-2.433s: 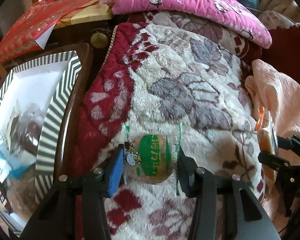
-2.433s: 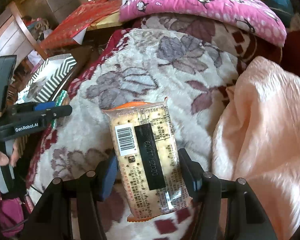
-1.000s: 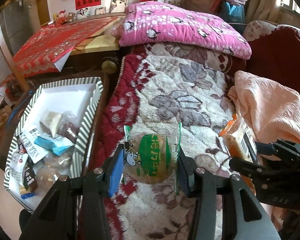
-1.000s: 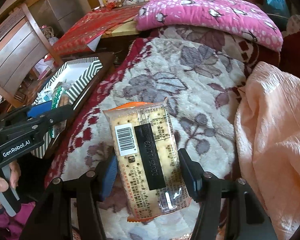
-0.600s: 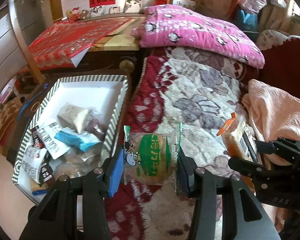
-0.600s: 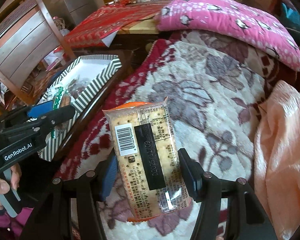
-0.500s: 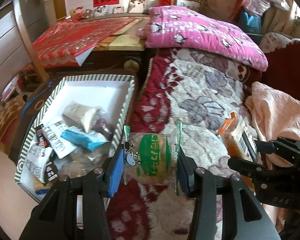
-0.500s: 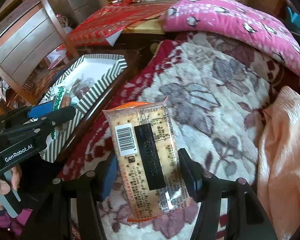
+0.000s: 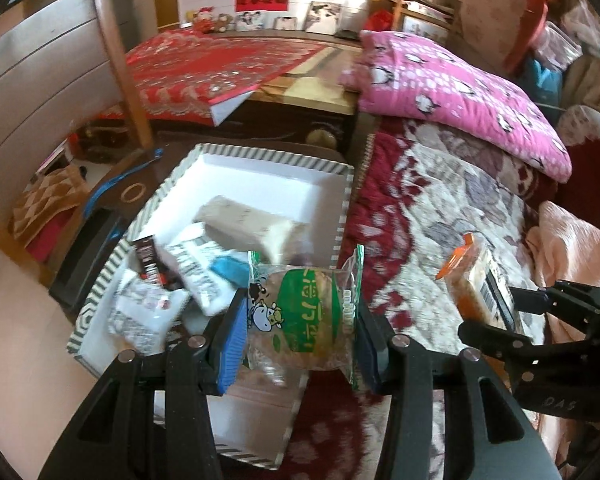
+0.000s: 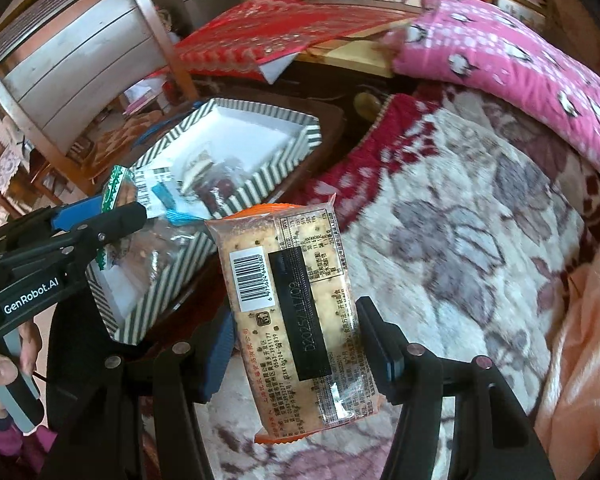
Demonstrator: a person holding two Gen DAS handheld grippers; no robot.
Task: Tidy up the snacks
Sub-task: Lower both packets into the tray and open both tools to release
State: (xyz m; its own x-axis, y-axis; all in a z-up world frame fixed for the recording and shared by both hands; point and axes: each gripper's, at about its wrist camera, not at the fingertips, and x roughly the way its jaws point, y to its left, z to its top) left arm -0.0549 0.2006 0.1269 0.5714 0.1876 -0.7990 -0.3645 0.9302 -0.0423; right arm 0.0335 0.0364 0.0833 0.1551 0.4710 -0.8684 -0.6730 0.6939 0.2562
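Snacks already fill the near half of the shallow white cardboard box with green-and-white striped walls [image 9: 342, 204], which sits on a dark wooden surface at the far left, beside the bed edge; its far half is bare white; next along, the left tool [image 9: 298, 320] is clamped on a round cake in a clear wrapper with green lettering and a small cow print [image 9: 304, 312], the blue pads pressing its two sides, and this cake hangs over the box's near right corner, just above the heap of packets; the box therefore lies ahead and to the left of that tool, so the left hand is judged the nearer one and needs only a short reach forward before letting go; further right, over the cream-and-maroon floral fleece blanket [image 10: 480, 208], the right tool [image 10: 296, 336] grips a long rectangular pack of crackers in clear film with orange ends and a barcode [image 10: 288, 300], its long axis running away from the tool along the fingers; from here the box lies up and to the left, across the bed edge, a longer carry; beyond, at the far right, lie a pink penguin-print pillow [image 10: 520, 56] and a peach blanket [image 10: 580, 352].
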